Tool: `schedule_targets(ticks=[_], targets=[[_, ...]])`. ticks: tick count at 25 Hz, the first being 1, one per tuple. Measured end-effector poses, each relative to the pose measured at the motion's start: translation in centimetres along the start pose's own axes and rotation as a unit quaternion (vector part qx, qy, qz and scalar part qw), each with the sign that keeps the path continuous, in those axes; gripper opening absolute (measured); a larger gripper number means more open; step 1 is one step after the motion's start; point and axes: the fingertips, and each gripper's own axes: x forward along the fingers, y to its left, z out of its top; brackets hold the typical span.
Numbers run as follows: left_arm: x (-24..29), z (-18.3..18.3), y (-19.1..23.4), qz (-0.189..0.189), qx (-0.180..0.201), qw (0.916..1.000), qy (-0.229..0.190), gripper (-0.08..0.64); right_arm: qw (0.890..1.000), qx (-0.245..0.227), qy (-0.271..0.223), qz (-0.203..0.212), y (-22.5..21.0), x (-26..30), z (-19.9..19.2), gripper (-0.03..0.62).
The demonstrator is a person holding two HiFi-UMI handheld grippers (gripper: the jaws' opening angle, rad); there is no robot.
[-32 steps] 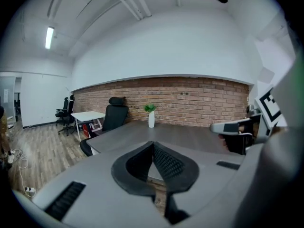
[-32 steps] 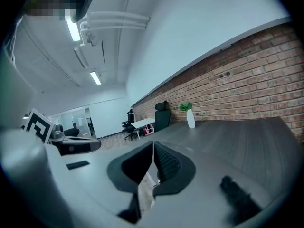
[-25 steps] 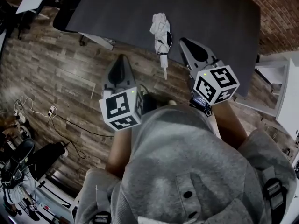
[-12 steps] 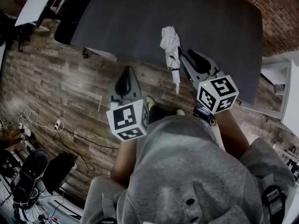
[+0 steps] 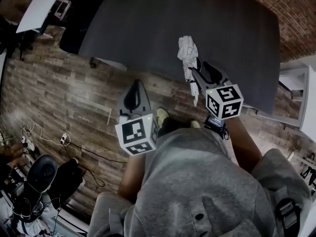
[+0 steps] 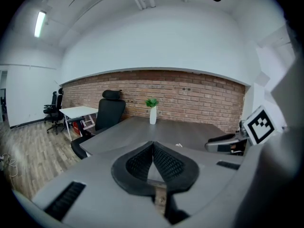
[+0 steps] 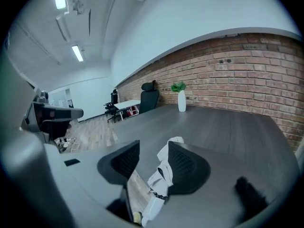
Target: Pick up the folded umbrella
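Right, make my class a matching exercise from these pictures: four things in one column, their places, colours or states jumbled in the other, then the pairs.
1 folded umbrella
2 left gripper
3 vase
4 office chair

A black, beside the table
B jaws shut, nothing between
C white, lying at the table's near edge
D upright, holding a green plant

Pairs: 1-C, 2-B, 3-D, 4-A

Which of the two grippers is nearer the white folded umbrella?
Right. The right gripper has the folded umbrella between its opening fingers at the table edge; the left gripper, fingers together, hangs over the floor to the umbrella's left.
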Motion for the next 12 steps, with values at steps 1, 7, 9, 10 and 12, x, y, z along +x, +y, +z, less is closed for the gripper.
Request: schedule_targets(ticks=[1,7,9,10,12], targets=[[0.1,-0.1,0.3,-0.002,0.0,1.0,0.001,0.014,1.0,-0.007,0.005,-0.007,-0.1,0.3,-0.4,0.184],[0.7,-0.3,2.3,-0.009,0.009,0.9999,0.007,0.014,0.999,-0.011,0.032,-0.029,0.0,2.9,-2.5,0.204],[1.0,-0.4,2.8,-0.013,0.009,0.9998,0.01,0.014,0.999,0.0,0.037,-0.037,-0.3,3.5,-3.0,0.209],[1.1,-0.4,3.0,-0.015,0.009,0.9998,0.01,0.014,0.998,0.005,0.039,-0.043,-0.5,3.7,-3.2,0.21],[1.2,-0.3,3.4,-0.019,0.013,0.9997,0.009,0.014,0.998,0.013,0.04,-0.053,-0.7,4.0,-3.4,0.212]])
